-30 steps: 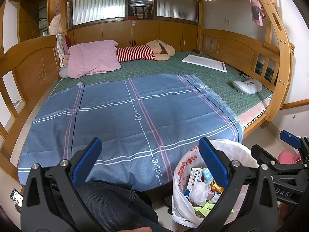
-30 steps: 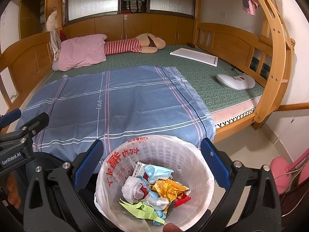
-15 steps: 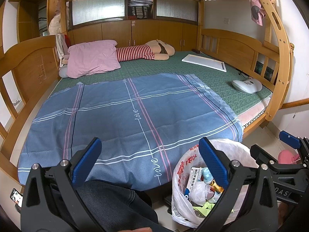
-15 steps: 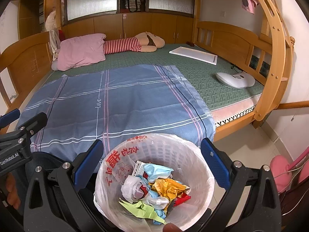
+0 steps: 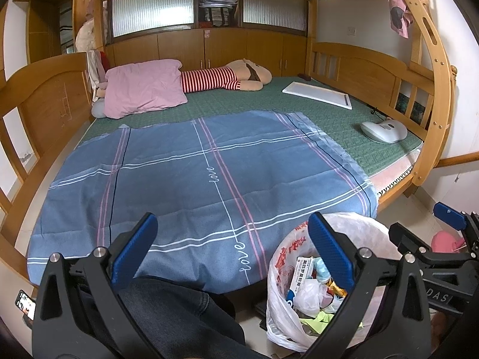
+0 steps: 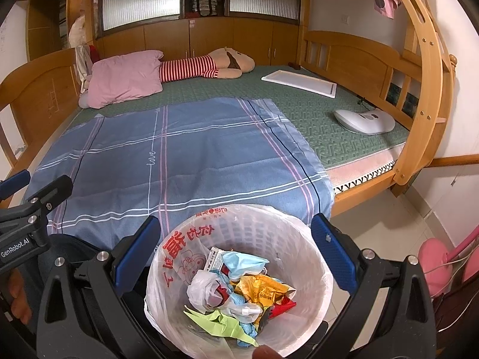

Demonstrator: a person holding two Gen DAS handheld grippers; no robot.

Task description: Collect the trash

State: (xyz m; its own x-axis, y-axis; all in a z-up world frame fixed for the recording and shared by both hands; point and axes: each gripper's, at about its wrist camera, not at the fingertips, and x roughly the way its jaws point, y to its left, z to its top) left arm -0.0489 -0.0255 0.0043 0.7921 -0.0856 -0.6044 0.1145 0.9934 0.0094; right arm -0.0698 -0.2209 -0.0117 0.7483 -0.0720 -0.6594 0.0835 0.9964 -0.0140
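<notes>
Trash (image 6: 239, 296) crumpled, multicoloured, heaped in white-lined bin (image 6: 311, 239)

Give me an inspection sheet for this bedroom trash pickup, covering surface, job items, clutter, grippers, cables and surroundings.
Surface: blue plaid sheet spread flat over a green mat; no loose trash seen on it.
Job's things: lined trash bin on the floor at the bed's foot, holding wrappers, a face mask and green paper.
Clutter: pink pillow, striped plush toy, white board, white device.
Grippers: left gripper open and empty; right gripper open and empty above the bin.
Cables: a dark cord beside the white device.
Surroundings: wooden bunk frame, wall cabinets.
</notes>
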